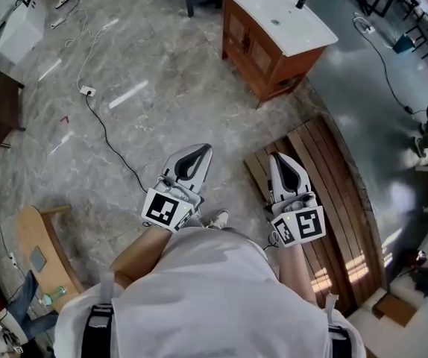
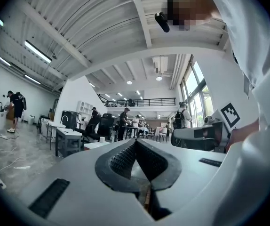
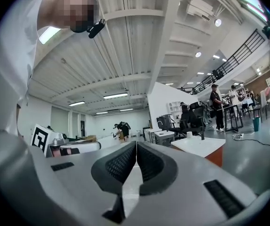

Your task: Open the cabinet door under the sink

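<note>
Left gripper, right gripper closed empty, sink cabinet far ahead, floor cable left

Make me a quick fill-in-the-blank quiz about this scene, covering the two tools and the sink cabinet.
The jaws of the left tool and the right tool are both ____, with nothing between them.
The sink cabinet has a ____ countertop.
Its doors are ____, and neither tool touches them.
In the head view, the right tool is above a platform made of ____ planks.
Missing words: shut; white; closed; wooden.
</note>
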